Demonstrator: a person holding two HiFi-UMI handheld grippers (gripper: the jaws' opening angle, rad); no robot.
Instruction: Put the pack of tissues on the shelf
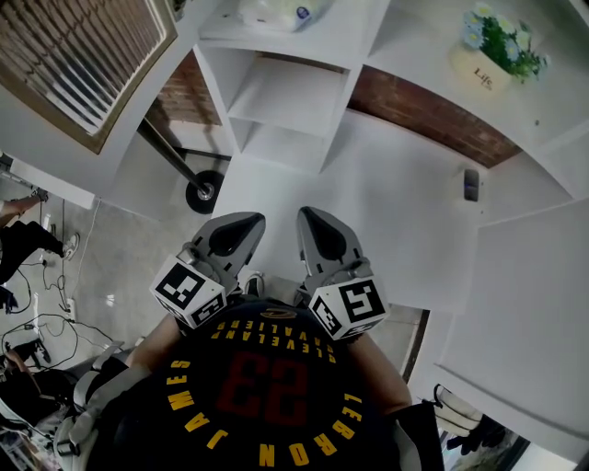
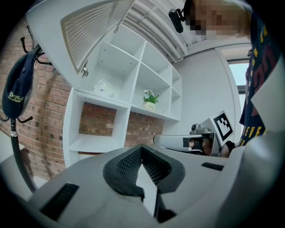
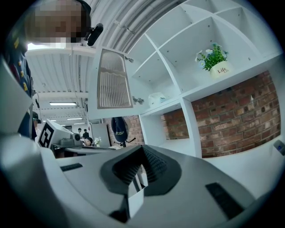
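While both tools hang side by side at the person's chest, the left gripper (image 1: pixel 241 224) is clamped fully together on nothing, and the right gripper (image 1: pixel 311 224) is closed and empty too. The pack of tissues (image 1: pixel 276 11) sits in a shelf (image 1: pixel 285 92) compartment, just left of the potted plant's (image 1: pixel 502 41).

Brick wall (image 3: pixel 231 111) behind white shelf unit (image 3: pixel 187 120) w/ louvred door (image 3: pixel 111 80) open.

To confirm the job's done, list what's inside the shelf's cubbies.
The tissues lie in the cubby beside the open louvred door; a potted plant stands in the next. The brick-backed cubbies below look bare. The upper cubbies' floors are hidden from below.
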